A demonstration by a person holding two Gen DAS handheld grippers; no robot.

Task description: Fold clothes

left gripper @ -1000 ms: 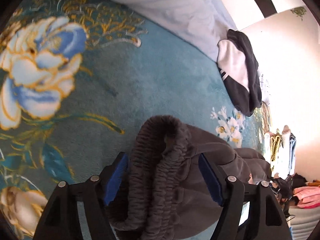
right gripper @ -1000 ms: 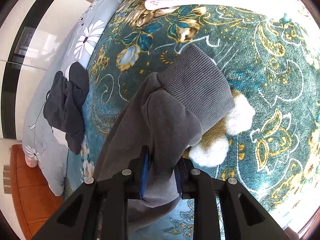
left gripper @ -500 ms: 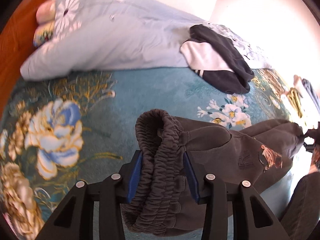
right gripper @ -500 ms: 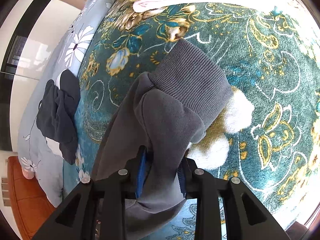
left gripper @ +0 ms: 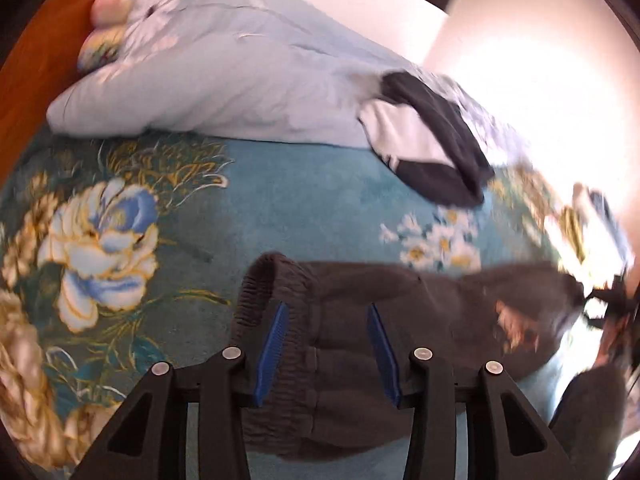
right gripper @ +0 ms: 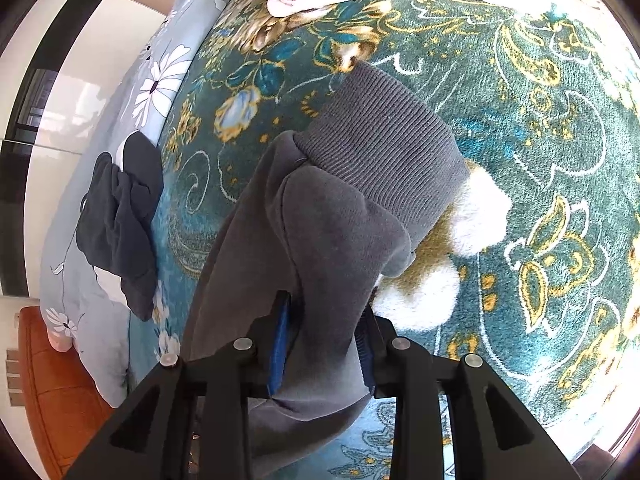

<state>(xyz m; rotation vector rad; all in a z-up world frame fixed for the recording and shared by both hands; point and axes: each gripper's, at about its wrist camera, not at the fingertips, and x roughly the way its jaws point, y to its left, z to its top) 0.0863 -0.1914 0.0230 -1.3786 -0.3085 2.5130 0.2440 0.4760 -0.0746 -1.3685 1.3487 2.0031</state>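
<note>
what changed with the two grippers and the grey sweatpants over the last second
The left gripper closed its jaws on the elastic waistband of the grey sweatpants, then swung with it so the light blue pillow came into view. The right gripper stayed clamped near the ribbed cuff. The dark garment on the bedspread lay unmoved.

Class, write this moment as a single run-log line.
left gripper: shut on trousers waistband | right gripper: shut on trouser leg near cuff | trousers stretched over blanket
</note>
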